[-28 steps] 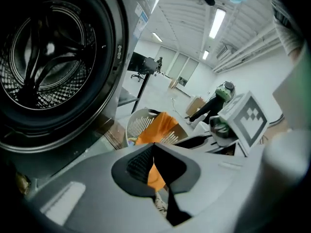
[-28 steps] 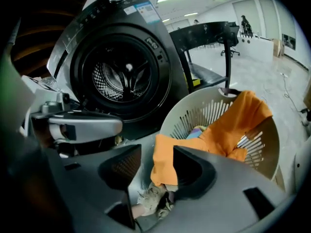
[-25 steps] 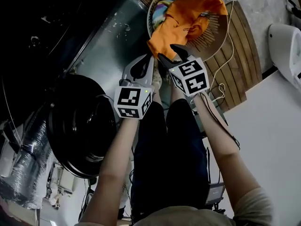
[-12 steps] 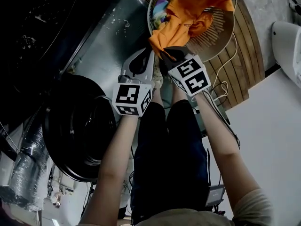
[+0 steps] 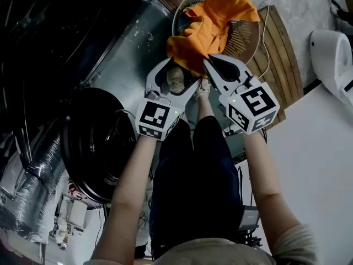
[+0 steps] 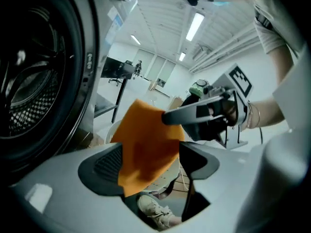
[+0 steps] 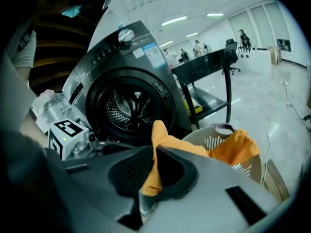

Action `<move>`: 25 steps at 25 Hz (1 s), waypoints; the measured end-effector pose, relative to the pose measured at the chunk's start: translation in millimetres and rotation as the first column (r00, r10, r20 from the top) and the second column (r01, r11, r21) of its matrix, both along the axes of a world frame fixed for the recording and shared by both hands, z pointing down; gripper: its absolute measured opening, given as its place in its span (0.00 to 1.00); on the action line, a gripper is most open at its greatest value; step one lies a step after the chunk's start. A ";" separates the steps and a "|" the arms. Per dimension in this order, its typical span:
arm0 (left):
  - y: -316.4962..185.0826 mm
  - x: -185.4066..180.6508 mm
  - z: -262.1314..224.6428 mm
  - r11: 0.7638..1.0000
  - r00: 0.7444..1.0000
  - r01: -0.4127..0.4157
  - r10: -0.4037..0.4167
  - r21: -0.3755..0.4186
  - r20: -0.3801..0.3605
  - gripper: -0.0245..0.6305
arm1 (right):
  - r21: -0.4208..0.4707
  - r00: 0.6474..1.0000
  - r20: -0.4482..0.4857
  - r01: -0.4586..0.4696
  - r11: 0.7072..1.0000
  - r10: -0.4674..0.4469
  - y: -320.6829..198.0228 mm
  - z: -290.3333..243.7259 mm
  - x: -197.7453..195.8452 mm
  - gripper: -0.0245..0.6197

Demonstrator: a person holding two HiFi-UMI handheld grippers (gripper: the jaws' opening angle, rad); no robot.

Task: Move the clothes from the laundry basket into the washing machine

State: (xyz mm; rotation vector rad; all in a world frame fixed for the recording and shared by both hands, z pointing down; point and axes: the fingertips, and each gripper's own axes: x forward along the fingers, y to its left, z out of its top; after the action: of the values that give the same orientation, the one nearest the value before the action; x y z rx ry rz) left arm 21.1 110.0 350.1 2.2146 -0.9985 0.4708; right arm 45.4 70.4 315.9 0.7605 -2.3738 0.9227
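Holds the left tongs (image 5: 179, 77) spread wide, jaws just opened, pressing on nothing though orange cloth hangs between them. Just beside, at 3 o'clock, clamps the right tongs (image 5: 211, 63) shut on a fold of the orange garment (image 5: 212, 29). Shows the washing machine (image 5: 96, 142) door open at 8 o'clock. Trails the rest of the garment toward 12 o'clock, into the laundry basket (image 5: 246, 37).

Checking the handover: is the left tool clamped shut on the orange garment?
No: the left tool's jaws have just been opening and stand wide apart, with the orange garment hanging between them.
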 end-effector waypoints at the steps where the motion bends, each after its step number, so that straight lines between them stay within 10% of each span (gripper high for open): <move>1: -4.5 4.0 -7.1 0.999 0.999 -0.028 0.028 0.019 0.020 0.57 | 0.020 1.000 0.009 -0.004 1.000 0.004 -5.9 -14.4 -0.7 0.07; 11: -77.1 27.2 -71.3 0.971 0.998 -0.038 0.025 0.236 0.057 0.59 | 0.129 0.982 0.188 -0.034 0.991 0.009 -29.3 -117.9 -19.0 0.07; 13: -83.5 22.9 -74.4 0.964 0.996 -0.039 0.015 0.263 0.093 0.45 | 0.134 0.982 0.187 -0.040 0.990 0.015 -30.0 -117.3 -18.6 0.07; 16: -80.1 24.3 -66.4 0.968 0.990 -0.063 0.029 0.243 0.140 0.19 | 0.143 0.986 0.162 -0.053 0.988 0.029 -31.9 -104.6 -12.1 0.07; 20: -72.9 17.5 -43.9 0.983 0.980 -0.051 0.016 0.175 0.196 0.17 | 0.111 0.987 0.150 -0.079 0.991 0.062 -35.3 -74.7 -2.0 0.07; 25: -63.8 9.2 -18.1 0.993 0.972 -0.055 0.031 0.101 0.231 0.17 | 0.026 0.989 0.105 -0.108 0.994 0.105 -41.0 -22.7 19.2 0.36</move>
State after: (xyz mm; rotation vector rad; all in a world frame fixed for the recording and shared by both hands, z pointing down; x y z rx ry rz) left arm 30.2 46.1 332.1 2.3186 -1.1189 0.7220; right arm 64.6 29.4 293.2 0.8793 -2.4628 0.9919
